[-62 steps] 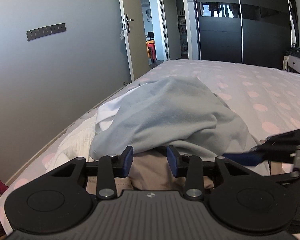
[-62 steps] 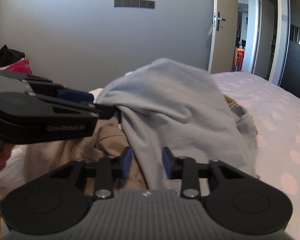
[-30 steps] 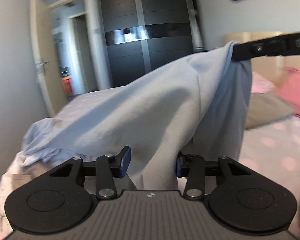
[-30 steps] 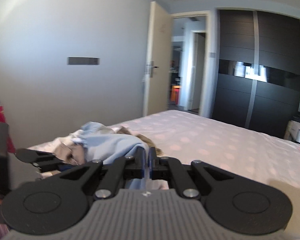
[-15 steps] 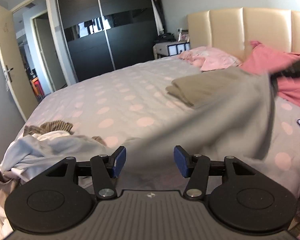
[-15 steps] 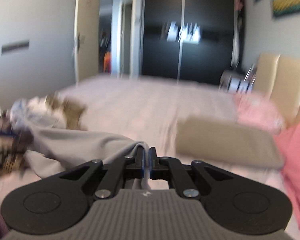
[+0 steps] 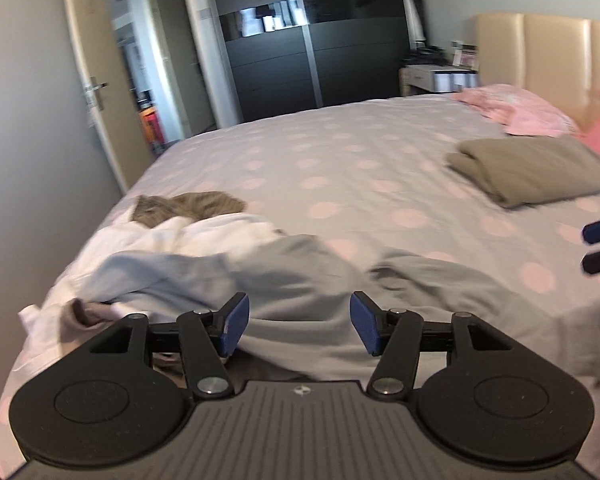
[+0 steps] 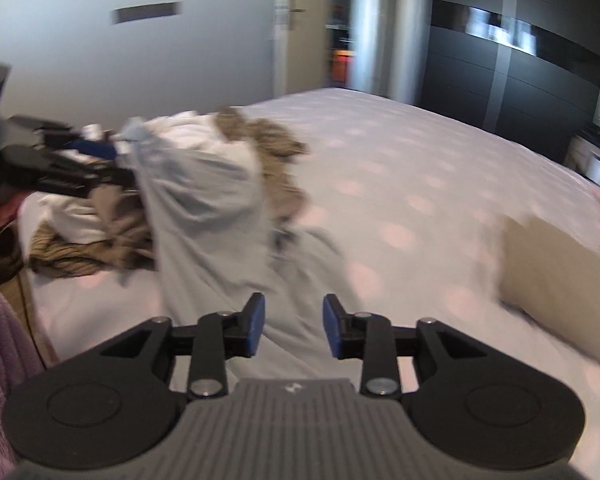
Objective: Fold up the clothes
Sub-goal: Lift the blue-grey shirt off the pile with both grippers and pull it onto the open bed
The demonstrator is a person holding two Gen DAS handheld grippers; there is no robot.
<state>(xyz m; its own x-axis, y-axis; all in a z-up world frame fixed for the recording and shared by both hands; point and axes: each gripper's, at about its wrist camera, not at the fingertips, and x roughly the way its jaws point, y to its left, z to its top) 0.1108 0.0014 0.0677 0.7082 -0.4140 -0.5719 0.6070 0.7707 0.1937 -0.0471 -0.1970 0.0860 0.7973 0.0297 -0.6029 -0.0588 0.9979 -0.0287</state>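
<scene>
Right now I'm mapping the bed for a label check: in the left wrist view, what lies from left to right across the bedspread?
White garment → light blue garment → folded khaki garment

Bare grey pink-dotted bedspread [image 7: 340, 160] fills mid-frame; crumpled laundry heap [image 7: 188, 220] blocks left, folded khaki garment [image 7: 536, 172] right.

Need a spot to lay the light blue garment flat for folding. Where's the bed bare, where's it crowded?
Bare: the dotted bedspread between the clothes pile, the folded tan garment and the far foot edge by the wardrobe. Crowded: the pile's corner, the light blue garment across the near edge, pink pillows by the headboard.
</scene>
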